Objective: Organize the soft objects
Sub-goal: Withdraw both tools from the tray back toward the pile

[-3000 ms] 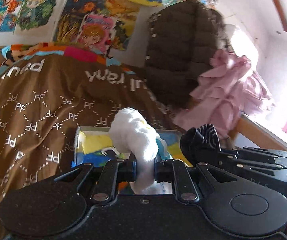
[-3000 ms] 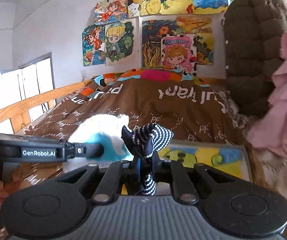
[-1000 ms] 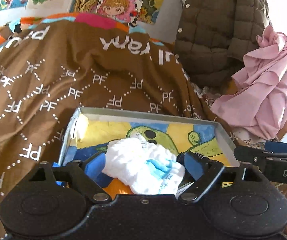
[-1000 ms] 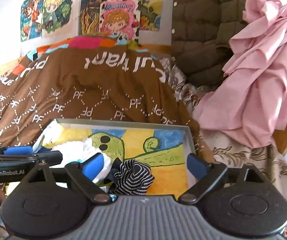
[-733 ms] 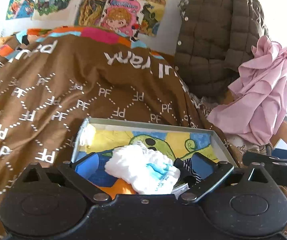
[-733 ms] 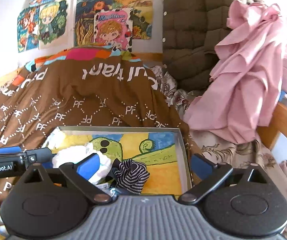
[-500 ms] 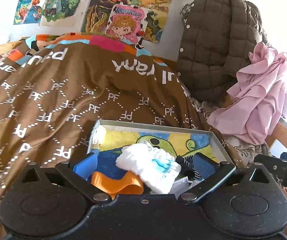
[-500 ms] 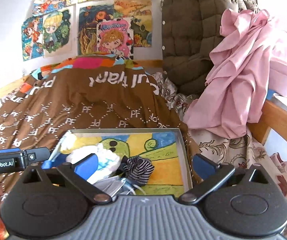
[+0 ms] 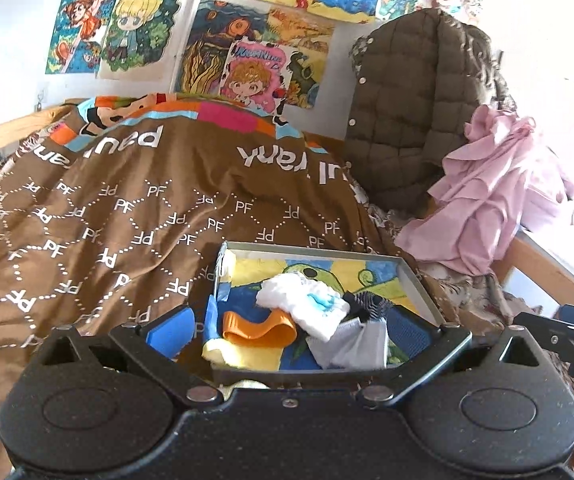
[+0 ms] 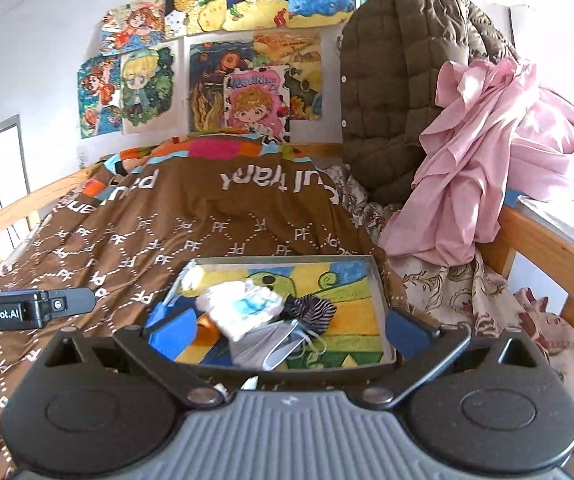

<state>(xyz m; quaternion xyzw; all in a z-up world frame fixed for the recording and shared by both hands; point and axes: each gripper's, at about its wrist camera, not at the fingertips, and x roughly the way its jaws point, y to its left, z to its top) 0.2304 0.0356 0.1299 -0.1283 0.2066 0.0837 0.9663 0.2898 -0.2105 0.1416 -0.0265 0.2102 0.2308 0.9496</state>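
The left gripper (image 9: pixel 287 330) and the right gripper (image 10: pixel 289 330) both stand wide open and hold nothing. Beyond them, the white cloth (image 9: pixel 303 306) and striped sock (image 10: pixel 313 312) lie inside the metal tray (image 9: pixel 311 251) on the brown blanket (image 9: pixel 127 200).

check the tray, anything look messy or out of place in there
Nothing spilled. The soft items sit in a loose heap inside the tray: the white cloth overlaps the face mask, with the striped sock bunched beside them.
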